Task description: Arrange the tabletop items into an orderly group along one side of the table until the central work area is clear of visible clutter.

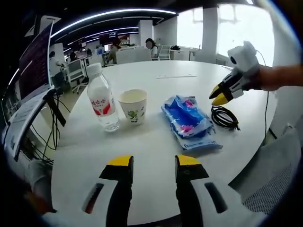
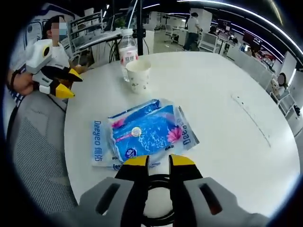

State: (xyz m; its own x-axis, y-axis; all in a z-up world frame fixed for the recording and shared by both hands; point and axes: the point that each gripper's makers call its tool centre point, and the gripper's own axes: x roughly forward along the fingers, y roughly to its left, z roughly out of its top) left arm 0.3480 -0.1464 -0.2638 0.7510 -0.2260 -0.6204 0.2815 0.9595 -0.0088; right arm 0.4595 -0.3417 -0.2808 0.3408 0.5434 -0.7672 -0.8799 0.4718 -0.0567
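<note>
On the round white table (image 1: 156, 142) stand a clear water bottle (image 1: 103, 101) with a red label and a paper cup (image 1: 133, 106), side by side. To their right lies a blue wipes packet (image 1: 188, 120), then a coiled black cable (image 1: 224, 117). My left gripper (image 1: 154, 163) is open over the near table edge, nothing between its fingers. My right gripper (image 1: 218, 95) hovers just above the cable. In the right gripper view its jaws (image 2: 159, 161) stand a little apart, the cable (image 2: 158, 182) under them and the packet (image 2: 142, 135) just ahead. The left gripper (image 2: 70, 83) hangs by the table's left edge.
A grey mesh chair (image 2: 33, 156) stands against the table's edge, also seen as a chair (image 1: 279, 179) at the lower right. A monitor and papers (image 1: 33, 71) stand at the left. The far table (image 2: 227, 94) is bare white. People sit at desks behind.
</note>
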